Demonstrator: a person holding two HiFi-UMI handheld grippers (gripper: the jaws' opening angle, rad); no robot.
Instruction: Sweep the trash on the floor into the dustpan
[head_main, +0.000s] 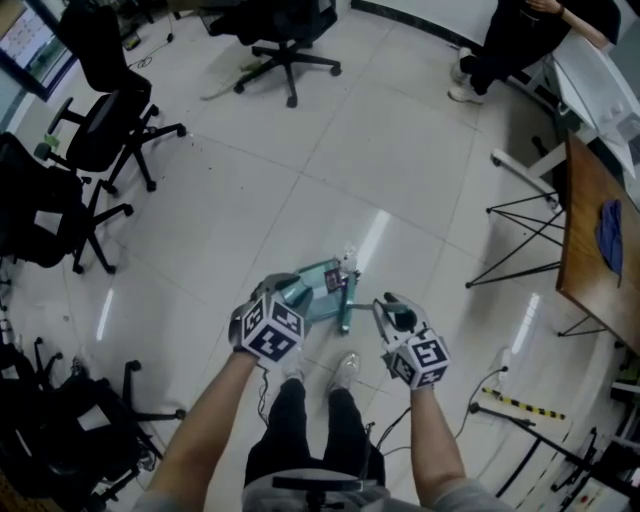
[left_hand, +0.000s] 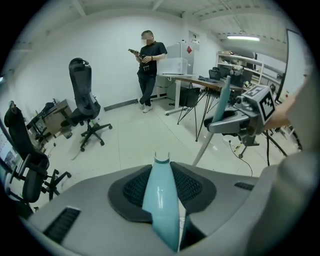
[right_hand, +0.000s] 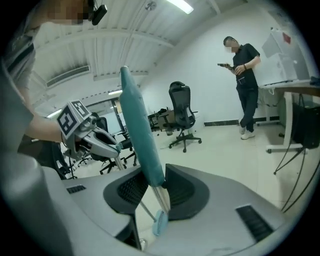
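Note:
My left gripper (head_main: 284, 296) is shut on the pale blue handle (left_hand: 160, 200) of a teal dustpan (head_main: 322, 288), which rests on the floor just ahead of the person's feet. My right gripper (head_main: 393, 316) is shut on the teal grip (right_hand: 141, 131) of a broom. Its metal pole (left_hand: 204, 149) slants down towards the pan. In the left gripper view, the right gripper (left_hand: 235, 120) hangs at the right. A small clear piece of trash (head_main: 348, 262) lies at the pan's far edge. The broom's head cannot be made out for certain.
Black office chairs (head_main: 100, 130) stand at the left and at the far side (head_main: 288, 45). At the far right a person (head_main: 505, 45) stands by a white desk. A wooden table (head_main: 590, 235) on thin black legs lines the right. Cables and a yellow-black strip (head_main: 520, 402) lie at the lower right.

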